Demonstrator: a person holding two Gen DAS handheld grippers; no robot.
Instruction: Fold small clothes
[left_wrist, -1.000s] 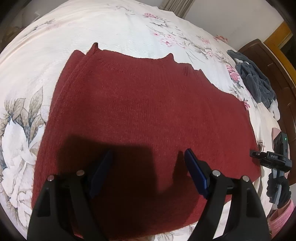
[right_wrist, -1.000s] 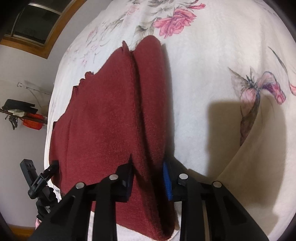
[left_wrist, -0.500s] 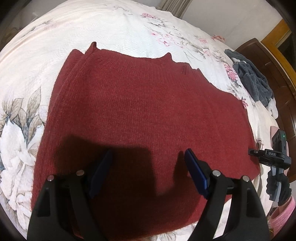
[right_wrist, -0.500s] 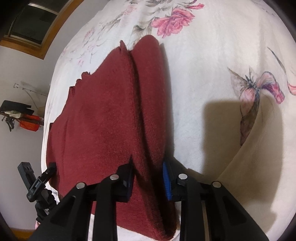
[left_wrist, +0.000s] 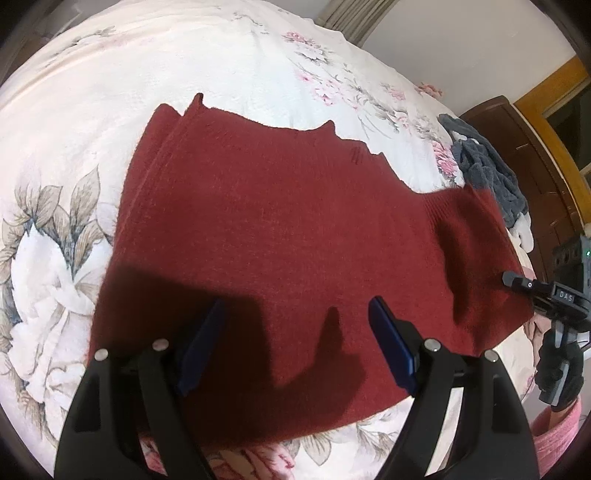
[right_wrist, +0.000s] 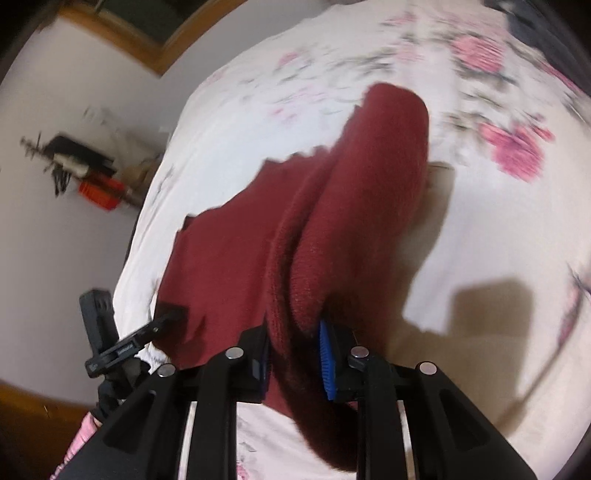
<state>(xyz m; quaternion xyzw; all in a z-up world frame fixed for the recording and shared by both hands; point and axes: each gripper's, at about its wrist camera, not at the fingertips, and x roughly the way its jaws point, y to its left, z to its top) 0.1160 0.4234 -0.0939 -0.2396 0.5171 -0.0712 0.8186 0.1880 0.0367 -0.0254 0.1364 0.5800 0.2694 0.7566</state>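
A dark red knit sweater (left_wrist: 280, 229) lies spread on a white floral bedspread (left_wrist: 221, 62). My left gripper (left_wrist: 295, 332) hovers open above its near part, blue pads wide apart and nothing between them. In the right wrist view my right gripper (right_wrist: 293, 354) is shut on a thick bunched edge of the sweater (right_wrist: 354, 206), and that side is raised off the bed in a hump. The raised end shows in the left wrist view as a lifted fold (left_wrist: 469, 229), with the other gripper (left_wrist: 554, 295) beside it.
A dark grey garment (left_wrist: 484, 170) lies on the bed at the far right, near a brown wooden headboard (left_wrist: 532, 147). A pink sleeve (left_wrist: 554, 439) shows at the lower right. Shelves with a red box (right_wrist: 99, 192) stand by the wall beyond the bed.
My right gripper has lifted its end of the sweater off the bed and swung it over; the right view is now blurred. The left gripper stays open over the sweater.
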